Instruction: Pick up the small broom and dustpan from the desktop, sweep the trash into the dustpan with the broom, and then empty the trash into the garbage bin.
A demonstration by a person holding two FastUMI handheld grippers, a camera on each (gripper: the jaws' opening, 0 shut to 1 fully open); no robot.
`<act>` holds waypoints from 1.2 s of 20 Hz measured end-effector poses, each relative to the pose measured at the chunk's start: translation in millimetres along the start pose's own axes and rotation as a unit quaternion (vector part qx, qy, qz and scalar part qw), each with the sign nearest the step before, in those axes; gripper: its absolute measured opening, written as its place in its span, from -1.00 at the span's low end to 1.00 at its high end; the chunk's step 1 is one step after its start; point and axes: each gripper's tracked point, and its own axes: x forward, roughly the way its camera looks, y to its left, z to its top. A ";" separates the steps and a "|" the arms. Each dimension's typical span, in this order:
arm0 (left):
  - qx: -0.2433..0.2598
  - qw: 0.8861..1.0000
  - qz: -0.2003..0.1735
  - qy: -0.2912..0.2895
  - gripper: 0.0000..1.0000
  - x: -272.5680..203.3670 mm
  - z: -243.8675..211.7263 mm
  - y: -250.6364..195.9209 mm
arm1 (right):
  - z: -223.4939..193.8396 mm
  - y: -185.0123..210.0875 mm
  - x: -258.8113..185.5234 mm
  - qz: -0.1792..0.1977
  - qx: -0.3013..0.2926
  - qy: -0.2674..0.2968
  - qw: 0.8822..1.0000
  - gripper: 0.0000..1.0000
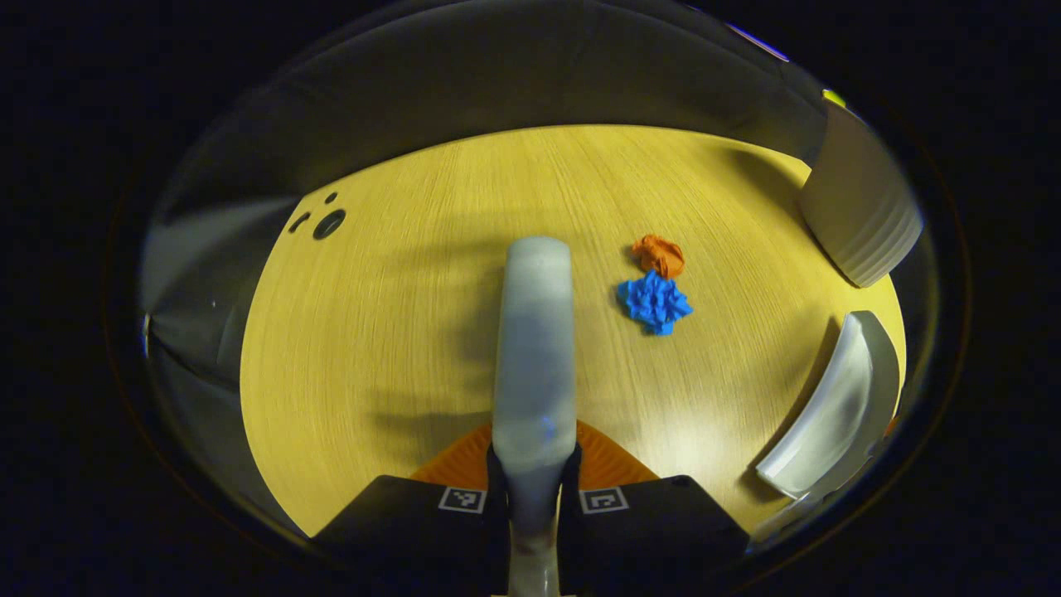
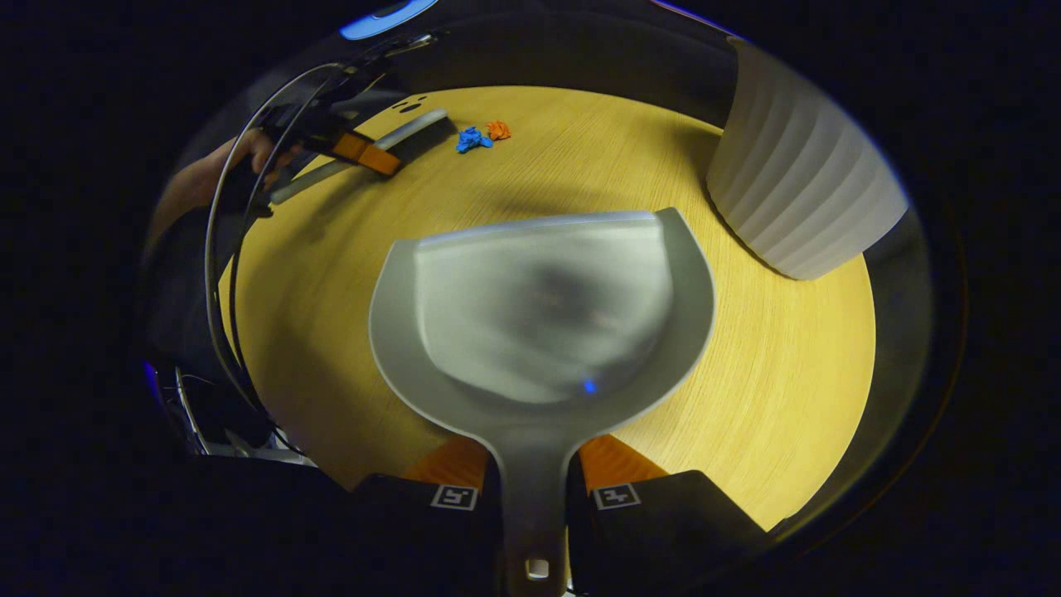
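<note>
Left gripper view: left gripper (image 1: 535, 489) clamped narrow on the broom (image 1: 535, 348), both fingers pressing its handle, long axis running straight out toward 12 o'clock above the counter (image 1: 373, 332). Blue trash (image 1: 655, 303) and orange trash (image 1: 659, 255) touching each other at about 1 o'clock from the broom's far end, close beside it. Dustpan (image 1: 829, 414) out at 3 to 4 o'clock, garbage bin (image 1: 862, 207) beyond at 2 o'clock.

Right gripper view: right gripper (image 2: 535, 497) closed narrow on the dustpan handle, pan mouth facing 12 o'clock, trash well apart at 11 o'clock, bin near at 2 o'clock. Left gripper nearer the trash by far. Coming move likely turns on bringing the pan's lip up beside the scraps, opposite the broom. Sweeping not yet begun, judging by the empty pan.
</note>
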 end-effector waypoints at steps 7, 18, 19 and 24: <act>0.180 0.983 -0.026 -0.014 -0.47 23.7 53.8 -21.5 | -8.9 -10.0 1.9 0.019 0.002 0.014 1.000 -0.29; 0.309 0.926 -0.208 0.064 -0.45 -15.8 -8.9 -151.5 | -14.9 -11.8 2.6 0.018 -0.024 0.014 0.999 -0.29; 0.308 0.923 -0.219 0.073 -0.45 -17.6 -19.4 -159.7 | -14.6 -11.5 4.5 0.018 -0.027 0.010 0.999 -0.29; 0.285 0.907 -0.284 0.124 -0.45 -54.9 -67.0 -217.1 | -14.3 -12.5 4.8 0.015 -0.027 0.004 1.000 -0.29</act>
